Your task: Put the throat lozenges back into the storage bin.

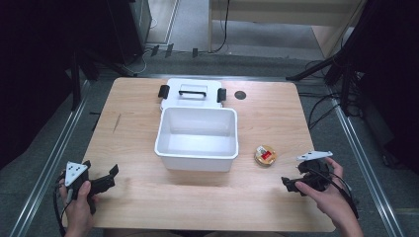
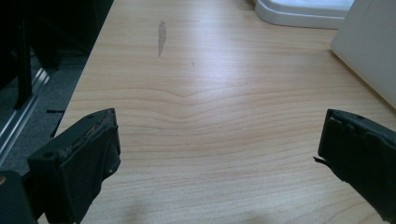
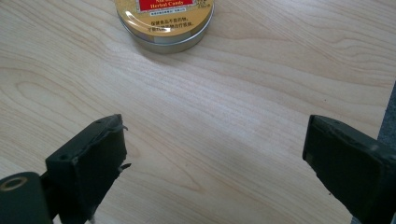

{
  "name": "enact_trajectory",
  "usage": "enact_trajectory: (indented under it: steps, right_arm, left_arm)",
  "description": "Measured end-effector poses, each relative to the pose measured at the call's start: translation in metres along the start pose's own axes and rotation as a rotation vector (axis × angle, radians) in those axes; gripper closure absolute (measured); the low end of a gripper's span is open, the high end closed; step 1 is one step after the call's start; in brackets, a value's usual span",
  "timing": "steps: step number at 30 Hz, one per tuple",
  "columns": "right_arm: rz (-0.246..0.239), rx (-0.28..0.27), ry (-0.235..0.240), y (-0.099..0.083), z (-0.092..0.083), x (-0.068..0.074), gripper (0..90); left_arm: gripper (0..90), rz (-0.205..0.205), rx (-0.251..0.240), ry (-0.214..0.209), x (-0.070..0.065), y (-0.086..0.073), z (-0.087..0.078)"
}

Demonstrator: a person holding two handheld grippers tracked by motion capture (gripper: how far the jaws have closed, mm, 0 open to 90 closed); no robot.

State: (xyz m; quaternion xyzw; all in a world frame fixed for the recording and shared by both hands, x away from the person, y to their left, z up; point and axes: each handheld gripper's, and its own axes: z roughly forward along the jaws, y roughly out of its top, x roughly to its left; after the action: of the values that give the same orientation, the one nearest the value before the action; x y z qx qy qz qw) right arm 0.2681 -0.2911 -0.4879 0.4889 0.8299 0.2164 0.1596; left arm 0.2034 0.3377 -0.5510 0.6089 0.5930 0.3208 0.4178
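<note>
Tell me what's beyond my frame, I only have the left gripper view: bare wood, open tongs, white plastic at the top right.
Observer: The white plastic is an open white bin, nothing inside it.
Operator: Lid?
Observer: The white lid lies flat behind the bin, touching its far rim.
Operator: Anything to pick?
Observer: A round gold candy tin sits on the table right of the bin, apart from it.
Operator: Right side?
Observer: The right tongs stand open just short of the tin, nothing between them.
</note>
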Motion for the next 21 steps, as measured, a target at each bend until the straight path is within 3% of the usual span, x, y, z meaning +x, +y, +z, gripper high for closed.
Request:
enact_trajectory:
  steps: [13,17,21]
  right_arm:
    - [-0.054,0.172,0.02,0.031,0.008,0.011,3.8]
    - [-0.062,0.185,0.014,0.038,0.007,0.012,4.0]
    - [-0.072,0.196,0.015,0.048,0.007,0.012,9.8]
  left_arm:
    - [0.0,0.006,0.002,-0.005,0.0,0.0,0.0]
    - [0.0,0.012,0.008,-0.008,0.0,0.0,0.001]
    - [0.0,0.02,0.02,-0.012,-0.001,0.001,0.001]
